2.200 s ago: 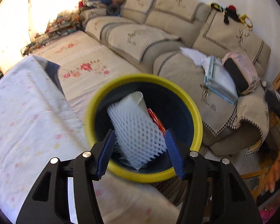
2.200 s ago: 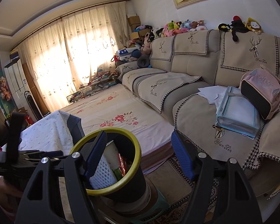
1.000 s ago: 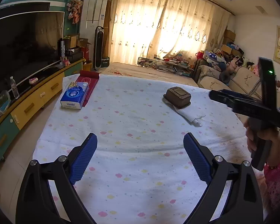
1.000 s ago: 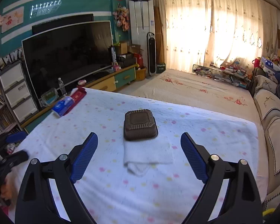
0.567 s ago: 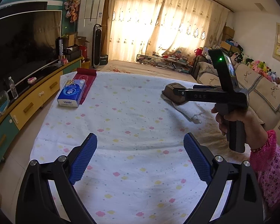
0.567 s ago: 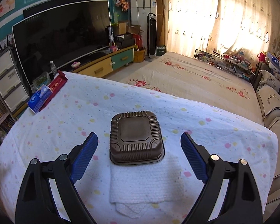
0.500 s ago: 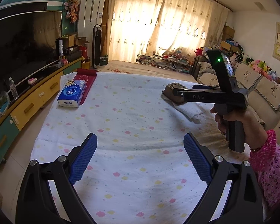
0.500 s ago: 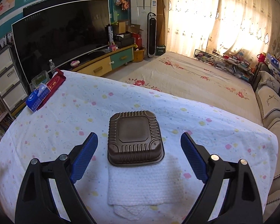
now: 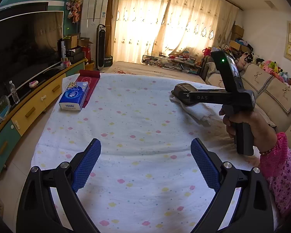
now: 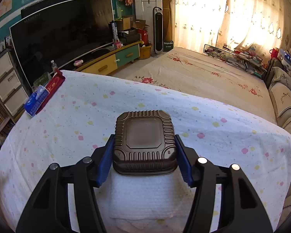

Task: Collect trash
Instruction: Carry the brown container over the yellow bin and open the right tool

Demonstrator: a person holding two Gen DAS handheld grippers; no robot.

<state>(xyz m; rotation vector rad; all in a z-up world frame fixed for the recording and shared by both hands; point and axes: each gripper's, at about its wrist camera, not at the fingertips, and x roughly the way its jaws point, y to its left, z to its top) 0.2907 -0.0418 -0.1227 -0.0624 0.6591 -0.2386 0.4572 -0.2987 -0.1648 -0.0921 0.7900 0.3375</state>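
A brown ribbed plastic food container (image 10: 144, 144) lies upside down on a folded white paper towel (image 10: 145, 196) on the table covered with a spotted cloth (image 10: 71, 116). My right gripper (image 10: 144, 159) has its blue pads against both sides of the container. In the left wrist view the right gripper (image 9: 186, 97) reaches onto the container (image 9: 181, 89) at the table's far right. My left gripper (image 9: 145, 165) is open and empty over the near part of the cloth.
A blue tissue pack (image 9: 74, 98) and a red box (image 9: 88, 78) lie at the table's far left. A TV (image 10: 62, 31) on a yellow and green cabinet stands left. A sofa (image 9: 271, 91) runs along the right.
My right gripper has moved forward over the paper towel and closed on the brown container. The left gripper has stayed open and nearly still.
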